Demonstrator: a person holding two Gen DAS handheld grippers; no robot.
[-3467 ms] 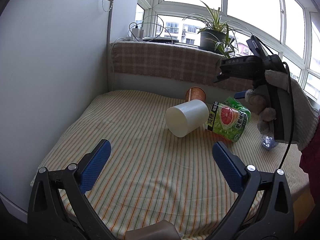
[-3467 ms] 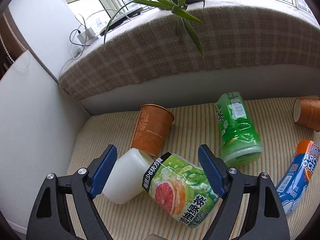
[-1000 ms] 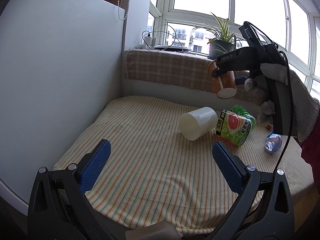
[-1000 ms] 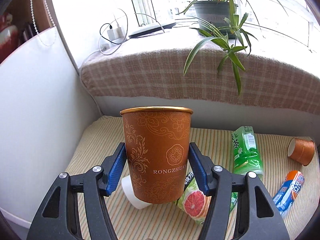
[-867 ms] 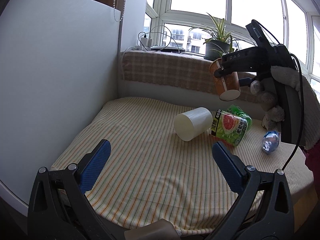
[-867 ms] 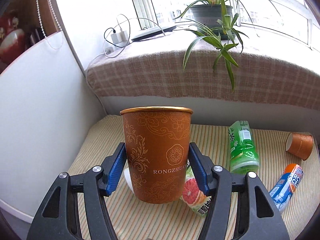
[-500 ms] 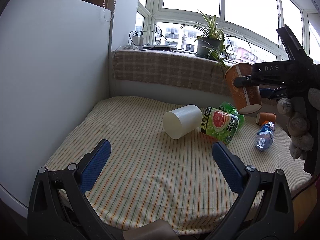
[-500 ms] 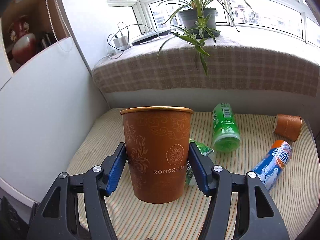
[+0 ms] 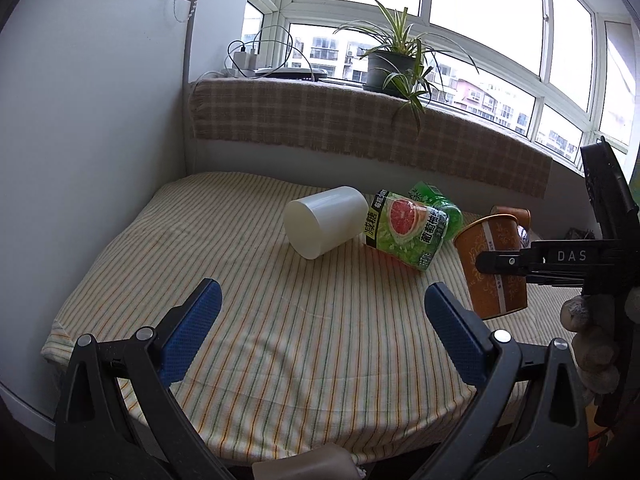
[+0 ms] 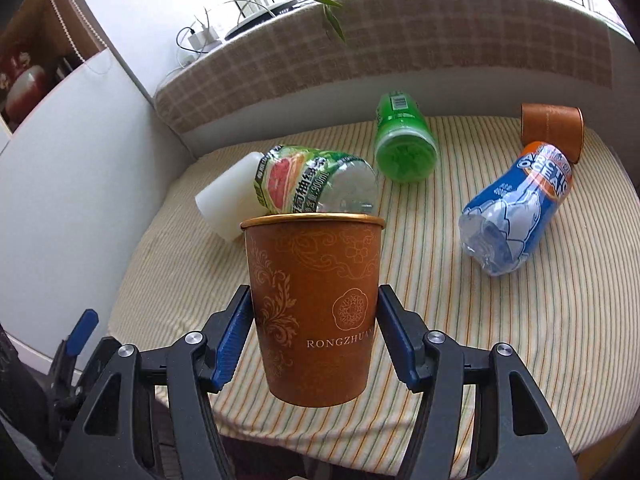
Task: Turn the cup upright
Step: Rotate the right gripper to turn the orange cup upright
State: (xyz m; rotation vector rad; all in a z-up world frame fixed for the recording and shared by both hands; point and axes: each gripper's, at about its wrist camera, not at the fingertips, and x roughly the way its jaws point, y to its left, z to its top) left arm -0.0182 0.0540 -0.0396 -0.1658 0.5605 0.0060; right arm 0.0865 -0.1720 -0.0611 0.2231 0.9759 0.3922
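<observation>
Daylight from a bay of windows falls on a plaid-covered window ledge [image 9: 360, 120] that carries a potted spider plant [image 9: 394, 66], and below the ledge a bench covered in a striped cloth [image 9: 280, 320] fills most of both views. A white cabinet wall [image 9: 92, 160] closes off the left side.

Several things are seen lying on their sides on the cloth: a white plastic cup [image 9: 324, 222], touching it a grapefruit-label bottle [image 9: 406, 230], behind that a green bottle [image 10: 404, 144], and further to the right a blue and orange bottle [image 10: 520, 216] with a second orange cup [image 10: 552, 124] just beyond it.

The task's thing, an orange paper cup [image 10: 316, 308] printed with gold scrollwork, is held upright, rim upward, by the right gripper [image 10: 316, 332], whose blue fingers [image 10: 236, 332] are pressed against both sides of the cup wall. In the left wrist view the cup appears low over the right front part of the bench, its base close to the cloth; whether it is touching cannot be told.

The left gripper [image 9: 320, 324] is held back over the front of the bench with its fingers spread wide and nothing between them.

The turning of the cup appears to be done. Setting it down and letting go of it appear to be left.
</observation>
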